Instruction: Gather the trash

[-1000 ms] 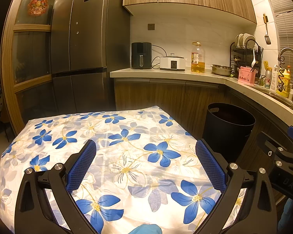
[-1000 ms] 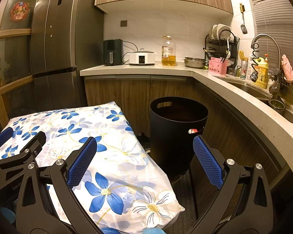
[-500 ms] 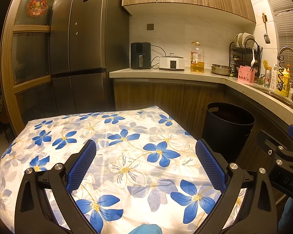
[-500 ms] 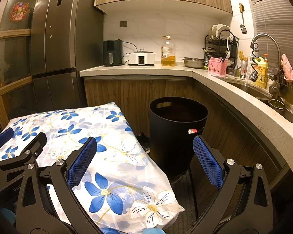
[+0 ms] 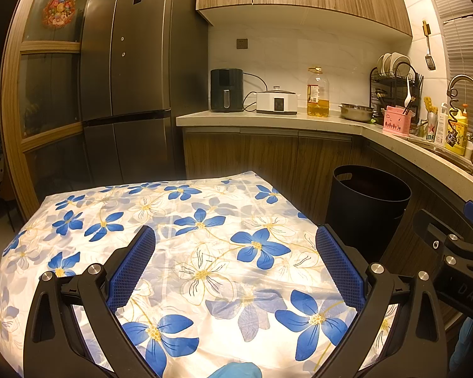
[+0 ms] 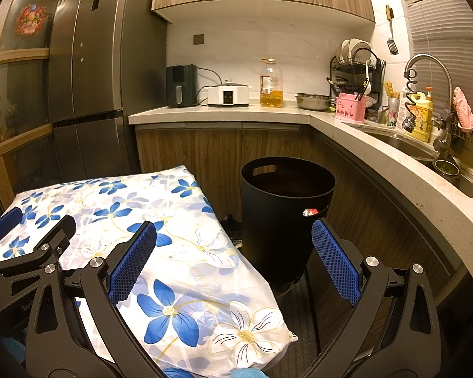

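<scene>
A black round trash bin [image 6: 287, 214] stands on the floor beside the table, against the wooden cabinets; it also shows in the left wrist view [image 5: 367, 211]. A small red and silver scrap [image 6: 310, 212] sits at the bin's near rim. My left gripper [image 5: 236, 267] is open and empty, held above the table's blue-flowered cloth [image 5: 179, 252]. My right gripper [image 6: 233, 264] is open and empty, held over the table's right edge and the gap in front of the bin. No loose trash shows on the cloth.
A curved kitchen counter [image 6: 347, 132] runs along the back and right, with an air fryer [image 6: 181, 85], cooker, oil bottle [image 6: 270, 83], dish rack and sink [image 6: 403, 145]. A tall fridge [image 5: 132, 94] stands behind the table. The flowered table [image 6: 160, 220] fills the left.
</scene>
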The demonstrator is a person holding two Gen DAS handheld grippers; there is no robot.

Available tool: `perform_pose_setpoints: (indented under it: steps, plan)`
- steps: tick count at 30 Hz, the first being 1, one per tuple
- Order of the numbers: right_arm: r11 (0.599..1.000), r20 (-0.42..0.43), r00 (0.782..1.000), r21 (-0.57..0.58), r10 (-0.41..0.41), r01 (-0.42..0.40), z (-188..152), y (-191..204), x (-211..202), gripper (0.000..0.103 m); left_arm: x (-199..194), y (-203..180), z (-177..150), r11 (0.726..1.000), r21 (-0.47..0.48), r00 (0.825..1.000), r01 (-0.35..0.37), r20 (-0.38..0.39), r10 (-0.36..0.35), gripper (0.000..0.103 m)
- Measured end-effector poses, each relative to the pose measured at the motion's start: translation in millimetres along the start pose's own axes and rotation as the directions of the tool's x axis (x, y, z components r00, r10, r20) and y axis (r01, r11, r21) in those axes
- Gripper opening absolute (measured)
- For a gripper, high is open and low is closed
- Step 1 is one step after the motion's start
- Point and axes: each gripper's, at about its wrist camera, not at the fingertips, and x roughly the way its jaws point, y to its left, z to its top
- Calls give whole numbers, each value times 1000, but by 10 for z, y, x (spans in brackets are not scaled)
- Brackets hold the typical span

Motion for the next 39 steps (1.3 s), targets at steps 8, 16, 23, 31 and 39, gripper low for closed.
perform_pose_setpoints:
  steps: [8, 16, 23, 31, 39]
  plan:
    - [1000, 0, 1000, 0, 0, 0, -1, 1, 1, 98, -3, -5, 0, 1000, 1, 1000, -1, 0, 1, 97]
    - [1000, 0, 1000, 1, 0, 0, 0, -5, -2, 98, -12, -6, -4, 1000, 1, 1000, 1, 0, -1, 97]
    - [1000, 0, 1000, 1, 0, 0, -2, -4, 9, 98, -5, 9, -5, 1000, 4, 1000, 2, -5, -2, 97]
    - [1000, 1, 1000, 2, 0, 0, -5, -3, 12, 98, -5, 13, -3, 1000, 9, 1000, 3, -5, -3, 97]
    - [1000, 1, 1000, 5, -3, 3, 0, -1, 20, 98, 23, 62, -6, 1000, 26, 1000, -3, -11, 4, 76]
